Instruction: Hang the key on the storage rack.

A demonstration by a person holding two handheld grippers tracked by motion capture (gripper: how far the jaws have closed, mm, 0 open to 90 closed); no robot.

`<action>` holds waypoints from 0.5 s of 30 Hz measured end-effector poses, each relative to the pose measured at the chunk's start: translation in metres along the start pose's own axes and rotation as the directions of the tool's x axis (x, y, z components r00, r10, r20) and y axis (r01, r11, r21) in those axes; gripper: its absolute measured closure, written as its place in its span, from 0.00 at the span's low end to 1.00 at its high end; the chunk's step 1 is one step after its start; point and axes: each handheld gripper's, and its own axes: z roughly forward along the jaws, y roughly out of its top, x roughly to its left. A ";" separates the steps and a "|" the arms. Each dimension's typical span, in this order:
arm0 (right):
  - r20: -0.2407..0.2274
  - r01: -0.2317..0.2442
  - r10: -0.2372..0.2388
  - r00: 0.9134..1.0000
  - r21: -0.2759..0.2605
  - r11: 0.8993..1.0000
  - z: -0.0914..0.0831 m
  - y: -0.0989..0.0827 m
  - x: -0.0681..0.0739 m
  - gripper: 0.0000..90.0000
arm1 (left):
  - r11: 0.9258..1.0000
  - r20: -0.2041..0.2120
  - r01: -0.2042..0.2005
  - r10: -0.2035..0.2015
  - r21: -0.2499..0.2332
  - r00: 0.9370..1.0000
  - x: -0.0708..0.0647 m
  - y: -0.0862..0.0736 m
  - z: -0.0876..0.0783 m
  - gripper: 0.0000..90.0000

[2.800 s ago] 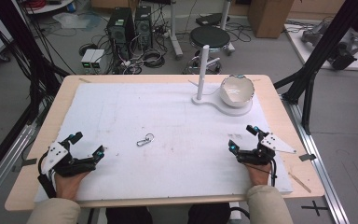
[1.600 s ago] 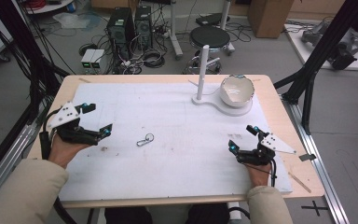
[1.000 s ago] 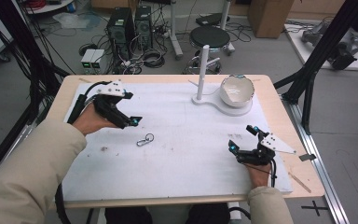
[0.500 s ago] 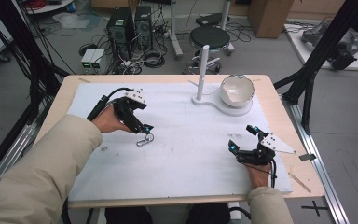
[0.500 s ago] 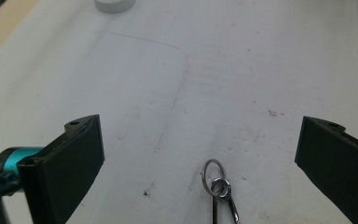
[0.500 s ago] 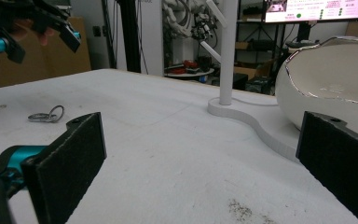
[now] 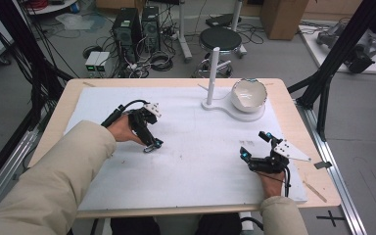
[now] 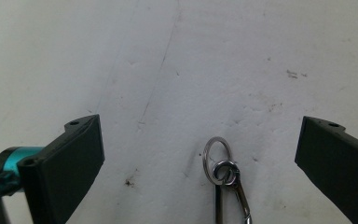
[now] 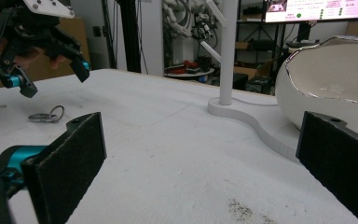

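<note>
Even, bright overhead light, soft faint shadows under my hands. White mat nearly washes out. My jaws are blurred up close, the bowl shows glare, and the high view is low-res.

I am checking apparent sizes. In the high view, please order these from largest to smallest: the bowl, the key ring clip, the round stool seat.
1. stool seat, although farther away
2. bowl
3. key ring clip, smallest

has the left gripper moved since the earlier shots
Yes. The left gripper went from the table's near left corner up and right to the keyring, toward the white stand.
</note>
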 end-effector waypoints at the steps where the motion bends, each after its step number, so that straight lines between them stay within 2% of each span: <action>1: 0.000 0.003 -0.003 1.000 -0.003 1.000 0.000 0.000 0.000 0.01 | 1.000 -0.003 -0.007 0.007 0.016 1.000 -0.001 0.000 0.003 0.02; 3: -0.002 0.000 0.000 1.000 -0.003 1.000 0.000 0.000 0.000 0.01 | 1.000 -0.003 -0.005 0.005 0.021 1.000 -0.001 0.000 0.004 0.02; 4: 0.000 0.004 -0.004 1.000 -0.003 1.000 0.000 0.000 0.000 0.01 | 0.999 0.002 -0.005 0.005 0.042 1.000 -0.002 0.000 0.006 0.02; 9: 0.000 0.003 -0.003 1.000 -0.003 1.000 0.000 0.000 0.000 0.01 | 0.996 0.000 -0.016 0.016 0.086 1.000 -0.005 -0.001 0.010 0.03; 11: -0.002 0.003 -0.003 1.000 -0.005 1.000 0.000 0.000 0.000 0.01 | 0.994 0.015 -0.020 0.019 0.108 1.000 -0.006 -0.001 0.012 0.05; 12: -0.002 0.003 -0.003 1.000 -0.005 1.000 0.000 0.000 -0.001 0.01 | 0.993 0.027 -0.027 0.024 0.113 0.999 -0.007 -0.002 0.013 0.11; 15: -0.001 0.003 -0.003 1.000 -0.005 1.000 0.000 0.000 -0.001 0.01 | 0.992 0.023 -0.023 0.021 0.126 1.000 -0.008 -0.001 0.014 0.14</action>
